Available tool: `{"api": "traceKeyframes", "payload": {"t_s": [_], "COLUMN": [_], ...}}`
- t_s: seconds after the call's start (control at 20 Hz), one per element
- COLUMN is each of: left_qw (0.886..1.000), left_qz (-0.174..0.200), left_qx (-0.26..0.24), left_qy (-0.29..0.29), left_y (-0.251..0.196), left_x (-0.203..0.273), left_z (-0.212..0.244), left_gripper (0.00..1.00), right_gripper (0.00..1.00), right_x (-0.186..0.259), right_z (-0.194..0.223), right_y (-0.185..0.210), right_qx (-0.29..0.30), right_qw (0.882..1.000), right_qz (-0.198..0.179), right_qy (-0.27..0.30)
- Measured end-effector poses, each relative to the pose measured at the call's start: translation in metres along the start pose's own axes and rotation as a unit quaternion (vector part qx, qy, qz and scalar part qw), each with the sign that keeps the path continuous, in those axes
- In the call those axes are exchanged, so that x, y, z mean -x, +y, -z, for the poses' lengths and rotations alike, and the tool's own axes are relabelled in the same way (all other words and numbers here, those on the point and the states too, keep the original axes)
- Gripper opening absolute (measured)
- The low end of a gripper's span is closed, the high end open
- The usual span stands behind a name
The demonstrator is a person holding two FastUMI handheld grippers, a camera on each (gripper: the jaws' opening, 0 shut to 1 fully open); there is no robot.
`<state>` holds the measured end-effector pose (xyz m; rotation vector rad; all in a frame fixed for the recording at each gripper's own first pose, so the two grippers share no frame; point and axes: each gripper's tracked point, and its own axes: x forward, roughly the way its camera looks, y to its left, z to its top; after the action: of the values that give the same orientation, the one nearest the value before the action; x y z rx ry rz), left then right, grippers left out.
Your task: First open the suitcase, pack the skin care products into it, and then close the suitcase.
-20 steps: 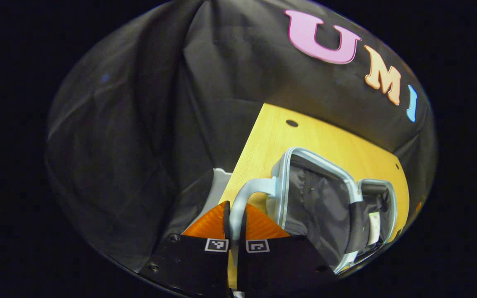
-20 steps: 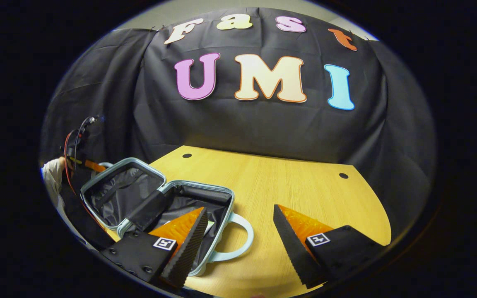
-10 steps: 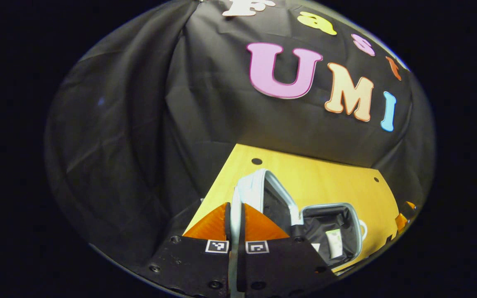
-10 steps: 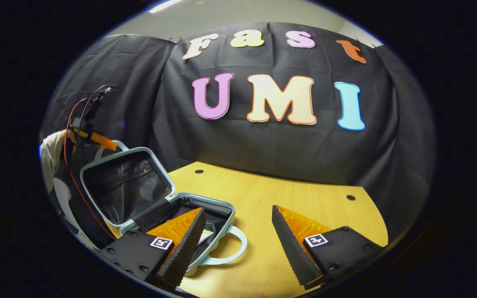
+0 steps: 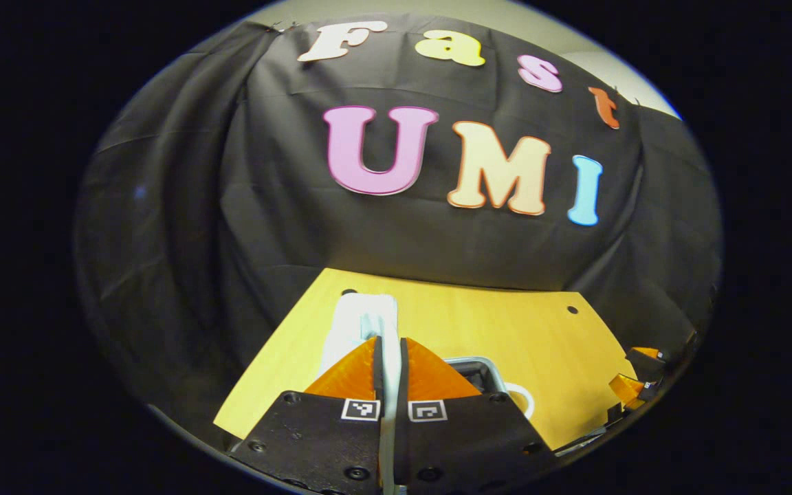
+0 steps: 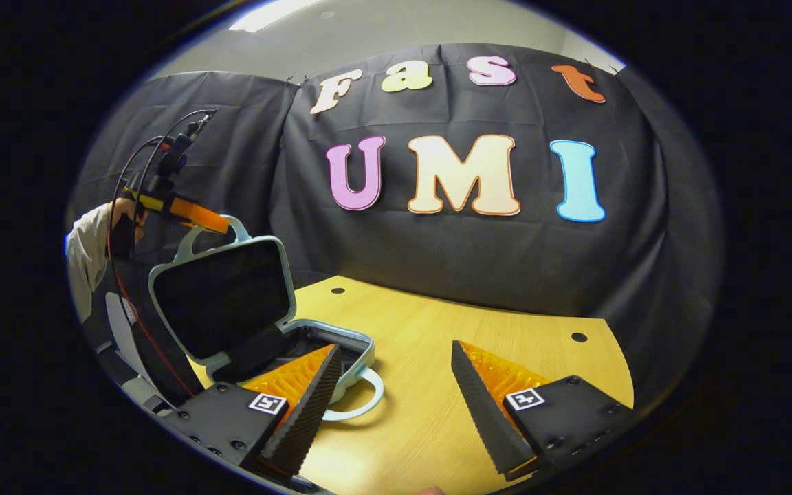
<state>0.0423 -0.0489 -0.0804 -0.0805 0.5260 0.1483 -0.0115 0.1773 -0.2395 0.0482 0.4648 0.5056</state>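
Note:
The pale blue suitcase stands half open on the wooden table (image 6: 478,344). Its lid (image 6: 221,302) is raised nearly upright over the base (image 6: 341,342). My left gripper (image 5: 389,342) is shut on the lid's handle (image 5: 388,323), with the lid (image 5: 349,328) edge-on just beyond. In the right gripper view the left gripper (image 6: 186,212) grips that handle (image 6: 225,227) from the left. My right gripper (image 6: 396,405) hangs open above the table, its left finger over the base's front edge, near the base's own handle (image 6: 360,405). The base's inside is mostly hidden.
A person's sleeve (image 6: 85,251) and red cables (image 6: 117,227) are at the far left behind the lid. The table has small round holes (image 6: 579,337) near its far edge. The right gripper (image 5: 633,385) appears at the table's right edge in the left gripper view.
My left gripper has swung the lid up by its handle, from lying nearly flat to almost upright. The right gripper has stayed open near the base.

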Motion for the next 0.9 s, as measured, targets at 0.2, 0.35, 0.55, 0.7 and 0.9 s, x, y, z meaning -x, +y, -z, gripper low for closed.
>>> {"api": "traceKeyframes", "payload": {"t_s": [0.2, 0.35, 0.55, 0.7, 0.9], "left_qw": [0.999, 0.997, 0.996, 0.992, 0.988], "left_qz": [0.033, 0.065, 0.091, 0.121, 0.148], "left_qx": [0.013, 0.028, 0.02, 0.029, 0.009], "left_qy": [-0.007, -0.011, -0.011, 0.013, 0.046], "left_y": [-0.042, -0.08, -0.121, -0.155, -0.191], "left_x": [-0.008, -0.016, -0.028, -0.039, -0.056], "left_z": [0.012, 0.02, 0.036, 0.058, 0.095], "left_gripper": [0.01, 0.01, 0.02, 0.05, 0.12], "right_gripper": [0.99, 0.99, 0.99, 0.99, 0.99], "right_x": [0.008, 0.017, 0.025, 0.033, 0.046], "right_z": [-0.012, -0.014, -0.016, -0.016, -0.012], "right_y": [-0.022, -0.04, -0.064, -0.078, -0.092], "right_qx": [-0.012, -0.011, -0.013, -0.018, -0.011], "right_qw": [1.0, 0.999, 0.998, 0.997, 0.996], "right_qz": [0.016, 0.032, 0.057, 0.073, 0.087], "right_qy": [-0.014, -0.016, -0.016, -0.015, -0.012]}}
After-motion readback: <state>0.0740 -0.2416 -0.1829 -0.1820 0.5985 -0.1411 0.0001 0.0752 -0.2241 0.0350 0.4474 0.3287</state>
